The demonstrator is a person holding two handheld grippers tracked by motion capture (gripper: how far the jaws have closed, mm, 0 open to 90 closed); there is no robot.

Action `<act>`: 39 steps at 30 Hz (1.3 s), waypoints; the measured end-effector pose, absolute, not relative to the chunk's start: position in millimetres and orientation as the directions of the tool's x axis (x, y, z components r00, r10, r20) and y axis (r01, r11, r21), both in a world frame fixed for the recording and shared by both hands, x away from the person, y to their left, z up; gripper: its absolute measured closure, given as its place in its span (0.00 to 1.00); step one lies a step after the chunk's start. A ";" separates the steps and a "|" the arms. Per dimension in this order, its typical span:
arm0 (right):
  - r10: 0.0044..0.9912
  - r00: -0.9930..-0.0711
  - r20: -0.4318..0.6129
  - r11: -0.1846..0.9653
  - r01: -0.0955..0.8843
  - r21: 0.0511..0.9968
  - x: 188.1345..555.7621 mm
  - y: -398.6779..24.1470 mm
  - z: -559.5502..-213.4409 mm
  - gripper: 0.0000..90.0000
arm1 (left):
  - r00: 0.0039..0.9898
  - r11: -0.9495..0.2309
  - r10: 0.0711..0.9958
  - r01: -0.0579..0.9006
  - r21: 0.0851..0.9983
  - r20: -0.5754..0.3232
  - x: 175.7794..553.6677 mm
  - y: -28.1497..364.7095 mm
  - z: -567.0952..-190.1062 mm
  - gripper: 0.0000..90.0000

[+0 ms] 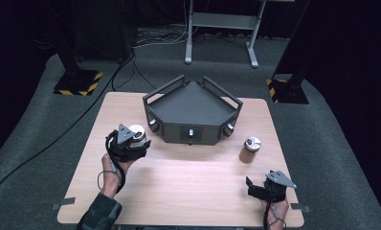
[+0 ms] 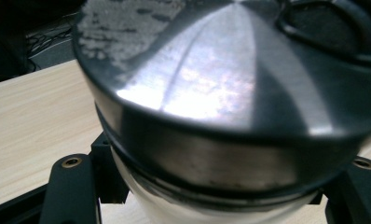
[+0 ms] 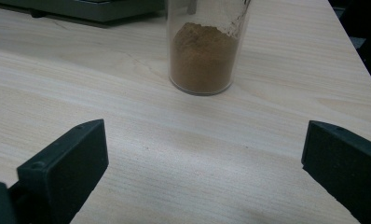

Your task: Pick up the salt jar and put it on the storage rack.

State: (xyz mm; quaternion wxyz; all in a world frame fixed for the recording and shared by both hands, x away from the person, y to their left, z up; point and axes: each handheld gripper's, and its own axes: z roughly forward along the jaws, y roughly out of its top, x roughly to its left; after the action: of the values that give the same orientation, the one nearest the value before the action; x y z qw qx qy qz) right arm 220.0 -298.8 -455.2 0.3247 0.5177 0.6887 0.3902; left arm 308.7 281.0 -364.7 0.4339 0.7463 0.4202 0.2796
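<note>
Glossy metal lid (image 2: 221, 93), matt wood-grain table (image 3: 174, 149), clear jar (image 3: 203, 46) w/ brown powder.

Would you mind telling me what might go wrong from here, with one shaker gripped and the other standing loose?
1. The left tongs clamp the white shaker just under its steel lid; held that high, it might tilt or slip.
2. The brown spice jar stands free ahead of the open right tongs; a careless approach could tip it.
3. The dark tray sits close behind; a lifted shaker might clip its rail.

two shakers (image 1: 137, 134), one rack (image 1: 192, 112), one table (image 1: 179, 191)
</note>
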 end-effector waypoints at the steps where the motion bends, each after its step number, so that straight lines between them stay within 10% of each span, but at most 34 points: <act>1: 0.966 -0.253 -0.043 0.160 0.459 0.874 219.9 -298.8 -455.3 0.00 | 0.494 -0.274 0.868 0.383 0.882 0.055 309.3 280.5 -364.1 0.35; 39: 0.966 -0.254 -0.044 0.162 0.464 0.871 220.9 -298.5 -454.7 0.00 | 0.522 -0.287 0.851 0.384 0.877 0.050 328.1 267.9 -357.2 0.35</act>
State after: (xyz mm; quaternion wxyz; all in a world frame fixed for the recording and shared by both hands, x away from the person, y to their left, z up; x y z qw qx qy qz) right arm 220.9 -298.5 -454.7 0.3235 0.5179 0.6902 0.3882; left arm 328.1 267.9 -357.2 0.4353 0.7560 0.4086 0.2683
